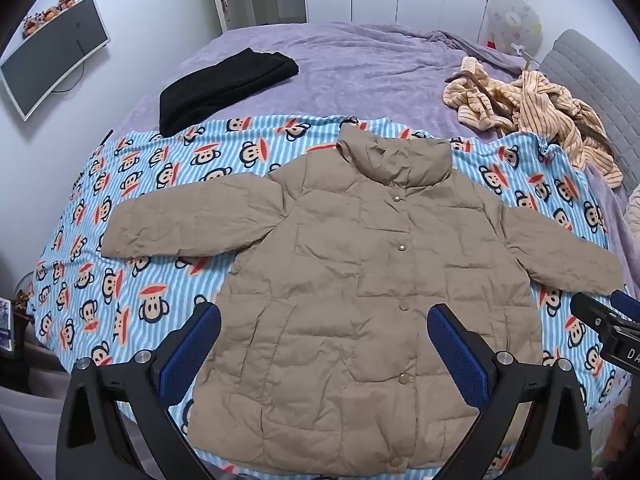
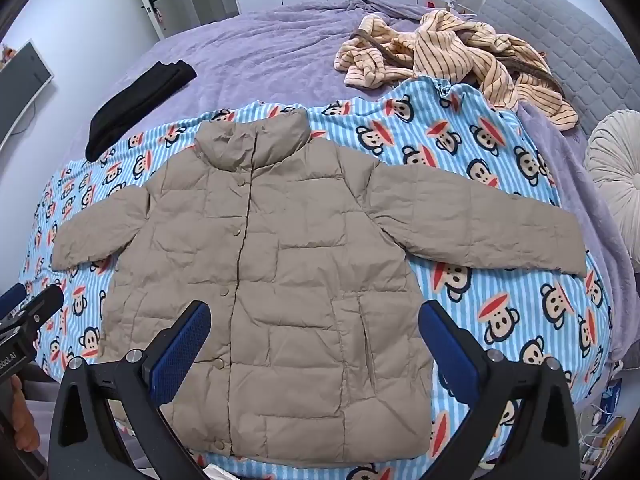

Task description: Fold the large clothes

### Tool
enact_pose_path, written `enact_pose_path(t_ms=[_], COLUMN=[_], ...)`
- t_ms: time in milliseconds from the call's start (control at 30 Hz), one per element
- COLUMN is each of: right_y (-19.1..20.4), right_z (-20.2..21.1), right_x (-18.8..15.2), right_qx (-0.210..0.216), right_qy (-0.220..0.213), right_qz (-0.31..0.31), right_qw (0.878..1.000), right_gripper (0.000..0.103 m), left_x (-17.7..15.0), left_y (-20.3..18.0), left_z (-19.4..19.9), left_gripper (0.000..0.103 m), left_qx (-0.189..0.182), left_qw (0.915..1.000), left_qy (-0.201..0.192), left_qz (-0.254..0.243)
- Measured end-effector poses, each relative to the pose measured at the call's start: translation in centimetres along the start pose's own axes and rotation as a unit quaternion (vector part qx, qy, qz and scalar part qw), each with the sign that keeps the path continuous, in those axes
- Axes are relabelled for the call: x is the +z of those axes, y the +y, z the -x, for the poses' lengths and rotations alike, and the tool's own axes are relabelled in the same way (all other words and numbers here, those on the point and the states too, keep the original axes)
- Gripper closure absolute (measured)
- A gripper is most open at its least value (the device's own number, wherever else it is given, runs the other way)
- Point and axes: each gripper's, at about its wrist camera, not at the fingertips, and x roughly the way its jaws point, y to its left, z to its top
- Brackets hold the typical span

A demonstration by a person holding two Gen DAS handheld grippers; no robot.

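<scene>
A beige quilted puffer jacket (image 1: 352, 276) lies flat and face up on a blue striped monkey-print blanket (image 1: 132, 184), buttoned, collar away from me, both sleeves spread out. It also shows in the right wrist view (image 2: 280, 272). My left gripper (image 1: 324, 344) is open and empty, hovering above the jacket's lower half. My right gripper (image 2: 316, 344) is open and empty above the jacket's lower right part. The right gripper's tip shows at the left wrist view's right edge (image 1: 608, 320); the left gripper's tip shows at the right wrist view's left edge (image 2: 28, 312).
The blanket (image 2: 500, 208) covers a purple bed (image 1: 360, 64). A folded black garment (image 1: 224, 84) lies at the far left. A crumpled orange striped garment (image 1: 536, 116) lies at the far right by the grey headboard (image 2: 568, 40). A round cushion (image 2: 616, 176) sits right.
</scene>
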Motion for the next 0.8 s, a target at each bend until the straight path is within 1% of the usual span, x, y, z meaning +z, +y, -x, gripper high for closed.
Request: enact_pose_path(t_ms=[233,400,800], right_y=[-0.06,0.39,0.38], right_z=[-0.06,-0.37,-0.46], right_x=[-0.03,0.63,0.77], right_qx=[0.001,0.000,0.001], right_qy=[0.001,0.003,0.004], right_qz=[-0.001,-0.002,-0.002], right_qw=[1.000,1.000,1.000], right_gripper=[0.000,0.000,0.000], left_x=[0.03,-0.06,-0.08], left_y=[0.61,0.50,0.72], left_z=[-0.54,-0.58,-0.91], left_gripper=[0.000,0.000,0.000], left_qx=[-0.003,-0.002,-0.002], left_qw=[1.0000,1.0000,1.0000], left_qy=[0.005,0.005,0.007], left_qz=[0.002,0.003,0.004])
